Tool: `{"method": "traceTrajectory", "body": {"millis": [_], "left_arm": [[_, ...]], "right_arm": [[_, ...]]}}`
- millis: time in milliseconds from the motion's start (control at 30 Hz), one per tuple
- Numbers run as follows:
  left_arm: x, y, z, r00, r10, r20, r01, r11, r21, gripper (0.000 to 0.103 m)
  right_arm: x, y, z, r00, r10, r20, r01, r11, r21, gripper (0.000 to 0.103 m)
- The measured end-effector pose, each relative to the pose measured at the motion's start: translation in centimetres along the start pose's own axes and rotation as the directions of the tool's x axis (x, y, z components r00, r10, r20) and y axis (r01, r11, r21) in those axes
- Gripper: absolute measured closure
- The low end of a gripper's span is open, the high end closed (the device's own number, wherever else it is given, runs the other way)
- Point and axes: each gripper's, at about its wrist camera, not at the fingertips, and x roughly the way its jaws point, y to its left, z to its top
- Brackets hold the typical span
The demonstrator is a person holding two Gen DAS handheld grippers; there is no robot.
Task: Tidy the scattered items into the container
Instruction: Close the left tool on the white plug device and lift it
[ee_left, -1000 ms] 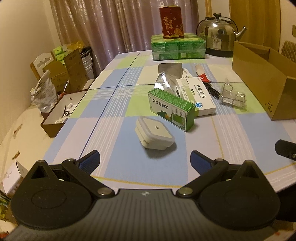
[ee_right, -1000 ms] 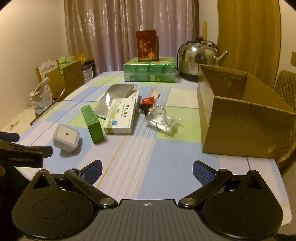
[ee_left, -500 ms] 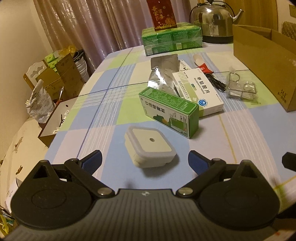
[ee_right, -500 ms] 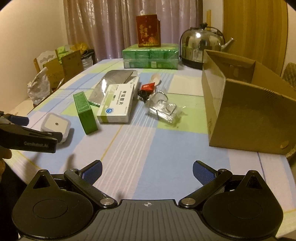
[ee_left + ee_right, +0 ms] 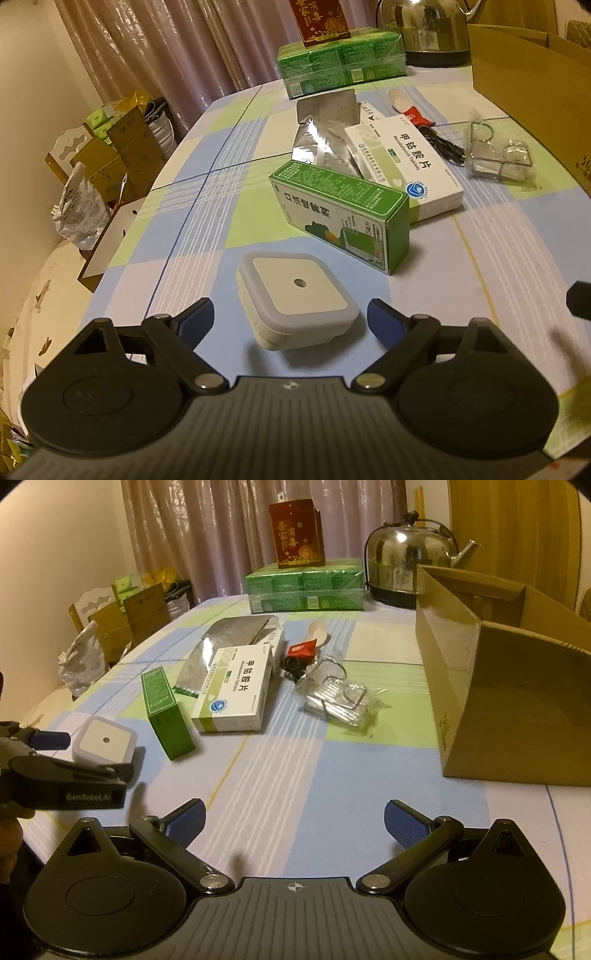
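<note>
White plastic formed the square night light (image 5: 295, 295), which lay flat on the checked tablecloth (image 5: 207, 236) between the spread blue fingertips (image 5: 195, 319) of the left gripper (image 5: 291, 320); neither pad touched it. The right gripper (image 5: 293, 818) hung over bare cloth nearer the right side, jaws likewise wide apart and holding nothing. Just beyond the night light stood a green carton (image 5: 343, 214), with a white medicine box (image 5: 406, 166) and a foil pouch (image 5: 325, 133) farther back. The cardboard box (image 5: 509, 686) sat at the right edge, open at the top.
</note>
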Motion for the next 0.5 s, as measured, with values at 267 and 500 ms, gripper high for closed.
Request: {"method": "traceTrajectory", "body": {"millis": [267, 500], "left_arm": [[0.9, -0.8, -0.1, 0.999, 0.047, 0.009, -0.047, 0.997, 0.061, 0.021], [0.9, 0.5, 0.3, 0.998, 0.068, 0.011, -0.068, 0.997, 0.025, 0.034]], "right_arm": [[0.9, -0.4, -0.1, 1.000, -0.003, -0.012, 0.003, 1.000, 0.017, 0.002], [1.2, -0.3, 0.0, 1.000, 0.005, -0.013, -0.005, 1.000, 0.015, 0.002]]}}
